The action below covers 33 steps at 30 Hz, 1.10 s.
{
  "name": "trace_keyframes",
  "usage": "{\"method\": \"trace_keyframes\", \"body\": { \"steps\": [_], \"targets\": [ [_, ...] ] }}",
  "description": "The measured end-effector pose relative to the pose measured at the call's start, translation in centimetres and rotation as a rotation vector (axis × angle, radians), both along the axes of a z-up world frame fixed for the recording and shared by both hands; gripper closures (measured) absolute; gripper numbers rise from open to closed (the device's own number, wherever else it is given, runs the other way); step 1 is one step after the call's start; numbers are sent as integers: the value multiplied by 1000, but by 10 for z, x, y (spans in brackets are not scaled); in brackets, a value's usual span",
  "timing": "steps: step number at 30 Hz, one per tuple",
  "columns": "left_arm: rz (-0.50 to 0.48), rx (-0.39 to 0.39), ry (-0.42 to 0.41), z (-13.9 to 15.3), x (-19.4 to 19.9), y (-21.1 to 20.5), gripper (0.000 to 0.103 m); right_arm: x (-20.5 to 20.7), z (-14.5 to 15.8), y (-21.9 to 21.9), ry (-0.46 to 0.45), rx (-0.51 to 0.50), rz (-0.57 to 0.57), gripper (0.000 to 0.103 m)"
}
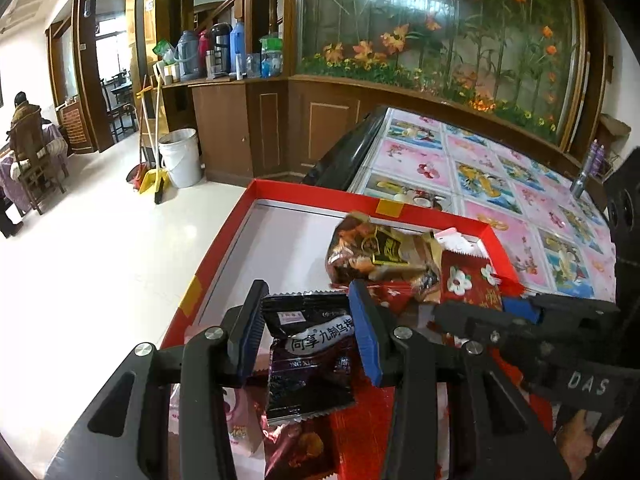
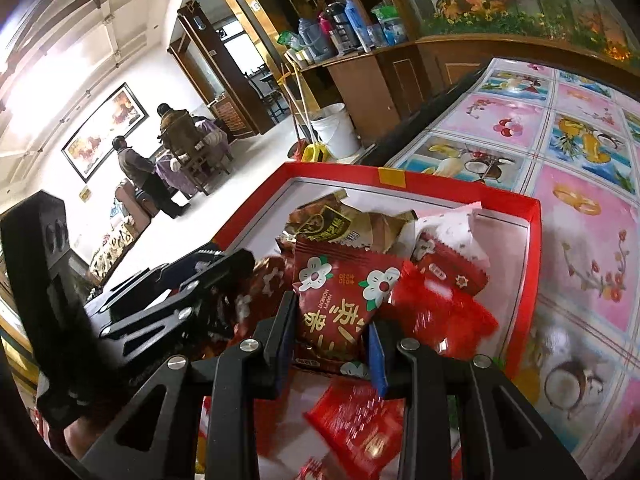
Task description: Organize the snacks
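Observation:
A shallow red box [image 1: 312, 194] with a white floor sits at the table's corner, and a heap of snack packets fills its near right part. In the left wrist view my left gripper [image 1: 308, 328] is shut on a black packet [image 1: 308, 364] with a white label, held over the box's near side. In the right wrist view my right gripper [image 2: 332, 320] is shut on a red packet [image 2: 340, 300] with white flowers, just above the heap in the red box [image 2: 440, 186]. The two grippers hang side by side; the left gripper [image 2: 224, 260] shows at the left of the right wrist view.
A brown and black packet [image 1: 372, 252] tops the heap, with more red packets beneath. A pink fruit-print tablecloth [image 1: 480, 168] lies beyond, with spray cans [image 1: 588, 168] at its far edge. On the floor stand a white bucket [image 1: 180, 156] and brooms. Two people [image 2: 136, 168] are by a far table.

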<state>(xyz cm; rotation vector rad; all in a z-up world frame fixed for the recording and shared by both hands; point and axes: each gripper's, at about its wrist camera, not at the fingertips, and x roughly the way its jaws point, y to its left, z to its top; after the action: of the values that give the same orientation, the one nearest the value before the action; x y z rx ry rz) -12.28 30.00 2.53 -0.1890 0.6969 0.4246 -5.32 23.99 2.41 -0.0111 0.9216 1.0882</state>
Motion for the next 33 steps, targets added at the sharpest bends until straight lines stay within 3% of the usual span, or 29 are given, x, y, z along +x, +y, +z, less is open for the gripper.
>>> {"method": "trace_keyframes", "body": {
  "steps": [2, 3, 5, 6, 7, 9, 15, 24, 27, 33],
  "targets": [
    [4, 13, 22, -2, 5, -1, 62, 7, -2, 1, 18, 15, -10, 71],
    [9, 21, 31, -2, 7, -2, 56, 11, -2, -1, 18, 27, -23, 71],
    [37, 38, 38, -1, 9, -2, 36, 16, -1, -5, -23, 28, -60, 68],
    [55, 40, 39, 0, 9, -2, 24, 17, -1, -7, -28, 30, -64, 60],
    [62, 38, 38, 0, 10, -1, 22, 19, 0, -10, -24, 40, -65, 56],
    [65, 22, 37, 2, 11, -2, 22, 22, 4, -18, -22, 75, -85, 43],
    [76, 69, 32, 14, 11, -14, 22, 22, 23, -44, -122, 138, -173, 27],
    [93, 102, -7, 35, -10, -26, 20, 42, 32, -82, -134, 167, -304, 26],
    [98, 113, -27, 40, -19, -29, 20, 44, 35, -104, -172, 163, -374, 26],
    [96, 119, -63, 45, -37, -32, 19, 47, 34, -158, -162, 188, -494, 25]
  ]
}}
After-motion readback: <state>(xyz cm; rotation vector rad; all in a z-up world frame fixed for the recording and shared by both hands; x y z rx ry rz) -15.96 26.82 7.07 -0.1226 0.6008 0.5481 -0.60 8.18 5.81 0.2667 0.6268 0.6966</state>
